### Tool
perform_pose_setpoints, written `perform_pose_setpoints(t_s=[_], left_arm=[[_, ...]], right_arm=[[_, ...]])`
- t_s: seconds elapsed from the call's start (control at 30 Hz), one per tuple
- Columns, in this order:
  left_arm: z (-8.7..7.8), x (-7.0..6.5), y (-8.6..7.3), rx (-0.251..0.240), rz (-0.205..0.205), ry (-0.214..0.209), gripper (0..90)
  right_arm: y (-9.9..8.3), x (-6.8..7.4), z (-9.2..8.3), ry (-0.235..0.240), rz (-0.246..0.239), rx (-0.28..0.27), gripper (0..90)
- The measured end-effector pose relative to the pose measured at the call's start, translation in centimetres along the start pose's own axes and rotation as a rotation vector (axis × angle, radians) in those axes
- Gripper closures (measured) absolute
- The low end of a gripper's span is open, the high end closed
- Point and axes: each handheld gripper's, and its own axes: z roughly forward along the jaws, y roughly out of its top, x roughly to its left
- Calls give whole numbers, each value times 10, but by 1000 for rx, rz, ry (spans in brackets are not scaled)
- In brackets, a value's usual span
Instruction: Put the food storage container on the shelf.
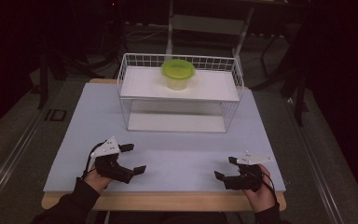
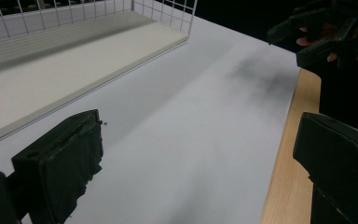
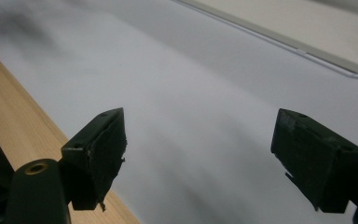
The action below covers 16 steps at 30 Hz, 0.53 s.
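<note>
While both hand-held grippers — left point(image 1: 133, 158), right point(image 1: 225, 167) — gape wide, lidded tub point(image 1: 178, 73) stands upright atop rack point(image 1: 135, 88).

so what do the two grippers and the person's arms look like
Both grippers, left and right, are black with two blocky fingers, a pale grey three-cornered plate on top and a dark trailing cable. The finger pads look frayed. The sleeves are dark.
</note>
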Motion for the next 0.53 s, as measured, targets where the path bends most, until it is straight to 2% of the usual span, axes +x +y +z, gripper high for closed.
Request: perform_pose_setpoints(t_s=[0.1,0.2,0.27,0.53], left_arm=[[1,-1,0,2,-5,-10,22],[3,-3,0,18,8,-16,22],[4,-4,0,26,20,-13,22],[5,-2,-2,40,14,-12,22]], right_arm=[[-1,0,3,-6,-7,16,177],[-3,-1,5,-11,2,32,177],[-3,-2,5,-14,2,32,177],[-4,-3,6,-26,-3,35,177]])
